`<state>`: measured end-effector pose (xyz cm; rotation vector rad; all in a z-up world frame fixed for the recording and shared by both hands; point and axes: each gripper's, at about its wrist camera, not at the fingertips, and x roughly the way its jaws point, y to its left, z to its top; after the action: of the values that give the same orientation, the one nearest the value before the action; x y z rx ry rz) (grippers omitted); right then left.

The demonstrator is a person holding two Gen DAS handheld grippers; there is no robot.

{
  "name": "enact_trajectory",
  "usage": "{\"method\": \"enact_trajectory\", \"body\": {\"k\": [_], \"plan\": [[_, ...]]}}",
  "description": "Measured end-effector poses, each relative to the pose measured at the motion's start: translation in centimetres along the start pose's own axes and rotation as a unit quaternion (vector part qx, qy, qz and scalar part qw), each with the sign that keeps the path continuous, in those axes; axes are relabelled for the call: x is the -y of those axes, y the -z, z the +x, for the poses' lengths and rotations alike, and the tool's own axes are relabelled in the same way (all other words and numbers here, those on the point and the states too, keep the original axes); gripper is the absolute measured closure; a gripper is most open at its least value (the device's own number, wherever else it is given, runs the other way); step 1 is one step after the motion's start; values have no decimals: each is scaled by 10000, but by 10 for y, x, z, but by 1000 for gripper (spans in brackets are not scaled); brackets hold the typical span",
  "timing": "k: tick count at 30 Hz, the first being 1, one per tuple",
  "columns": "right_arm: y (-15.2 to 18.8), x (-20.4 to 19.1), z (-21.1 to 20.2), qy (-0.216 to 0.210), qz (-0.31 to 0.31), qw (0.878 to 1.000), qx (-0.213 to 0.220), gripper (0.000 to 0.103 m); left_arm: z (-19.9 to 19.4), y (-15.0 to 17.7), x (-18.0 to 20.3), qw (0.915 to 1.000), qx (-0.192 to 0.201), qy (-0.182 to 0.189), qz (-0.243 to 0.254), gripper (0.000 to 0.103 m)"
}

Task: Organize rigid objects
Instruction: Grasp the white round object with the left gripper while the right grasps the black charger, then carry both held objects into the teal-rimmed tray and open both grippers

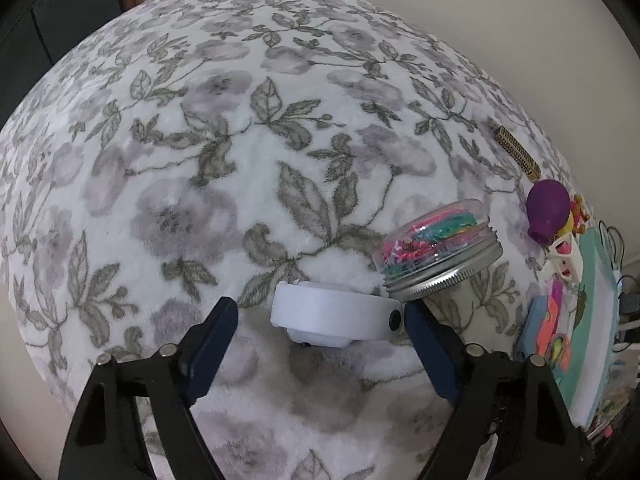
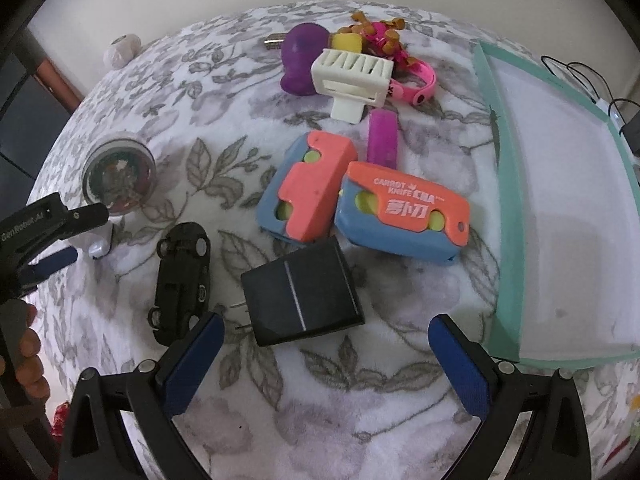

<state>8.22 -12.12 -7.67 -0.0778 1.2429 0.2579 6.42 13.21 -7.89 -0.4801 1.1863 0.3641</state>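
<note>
Left wrist view: left tool (image 1: 320,320) gapes around white round device (image 1: 332,318), unclamped, beside jar (image 1: 436,252). Right tool (image 2: 326,342) wide, empty, facing black adapter (image 2: 304,292), tray (image 2: 504,200) beyond, likely destination.

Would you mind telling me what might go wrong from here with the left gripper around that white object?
The left gripper is open around the white object, and its right finger sits just under the tilted jar; closing or lifting may knock the jar over. The soft blanket could let the object shift.
</note>
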Motion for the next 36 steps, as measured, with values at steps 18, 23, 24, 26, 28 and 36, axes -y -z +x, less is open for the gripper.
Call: {"method": "enact_trajectory", "body": {"k": [18,23,24,26,28,36], "plan": [[2,-43,33,409,-477,9980,21,0,0,3,-2,9995,81,288,54,38],[-4,-57,31,447,-566,9974,87,19,-1,3,-4,9994,81,336,20,38],[-5,-59,29,430,-549,9975,110,26,-1,3,-4,9994,81,343,12,38],[-6,-62,27,426,-510,9977,90,31,-2,3,-4,9994,86,337,19,38],[-8,-60,27,414,-524,9978,48,31,-2,4,-4,9994,87,336,12,38],[-15,-51,24,292,-421,9987,64,31,-4,4,-3,9994,100,322,0,39]]}}
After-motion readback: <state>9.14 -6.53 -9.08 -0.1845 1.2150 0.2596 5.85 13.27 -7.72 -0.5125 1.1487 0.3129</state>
